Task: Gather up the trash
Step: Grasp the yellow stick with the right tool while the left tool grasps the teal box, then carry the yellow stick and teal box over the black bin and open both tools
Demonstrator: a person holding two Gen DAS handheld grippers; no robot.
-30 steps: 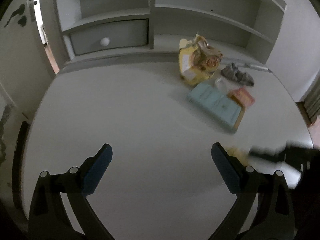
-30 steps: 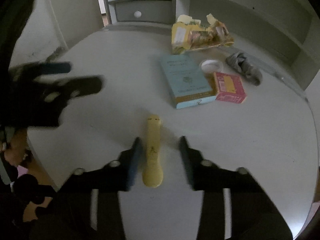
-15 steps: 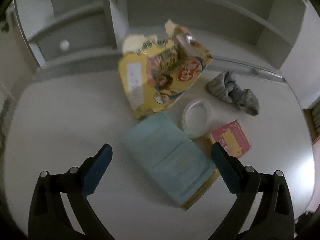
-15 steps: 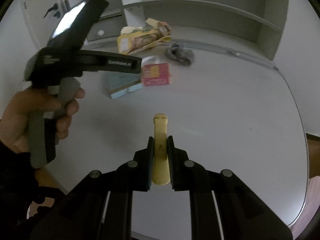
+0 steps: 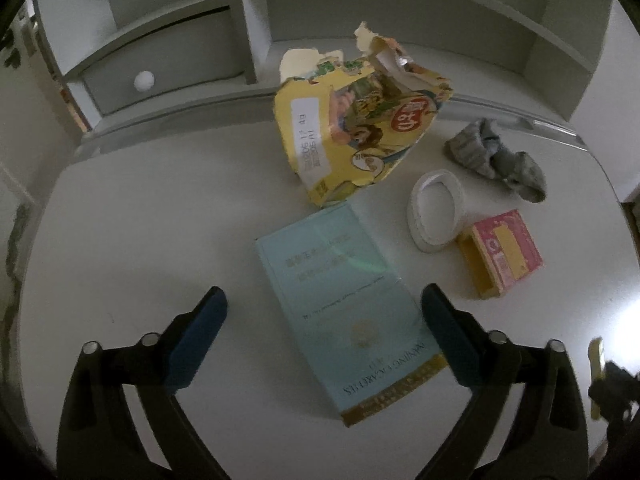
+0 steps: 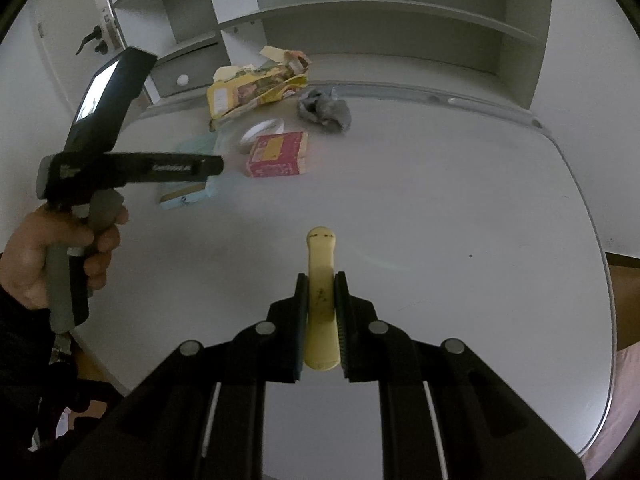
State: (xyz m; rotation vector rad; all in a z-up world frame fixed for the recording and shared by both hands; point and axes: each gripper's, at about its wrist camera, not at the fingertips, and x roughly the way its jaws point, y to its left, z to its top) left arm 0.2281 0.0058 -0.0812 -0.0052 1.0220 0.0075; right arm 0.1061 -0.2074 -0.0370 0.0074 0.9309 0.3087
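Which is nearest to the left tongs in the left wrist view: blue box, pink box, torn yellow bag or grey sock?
1. Blue box, between the open left tongs.
2. Pink box, right.
3. Torn yellow bag, beyond the blue box.
4. Grey sock, far right.

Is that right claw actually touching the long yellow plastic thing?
Touching. The right wrist view shows the right claw with both pads pressed against the sides of the long yellow plastic piece, no gap.

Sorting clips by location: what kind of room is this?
Probably a bedroom or study at home: a white desk with a built-in shelf hutch and small drawer, and a sock among torn packaging.
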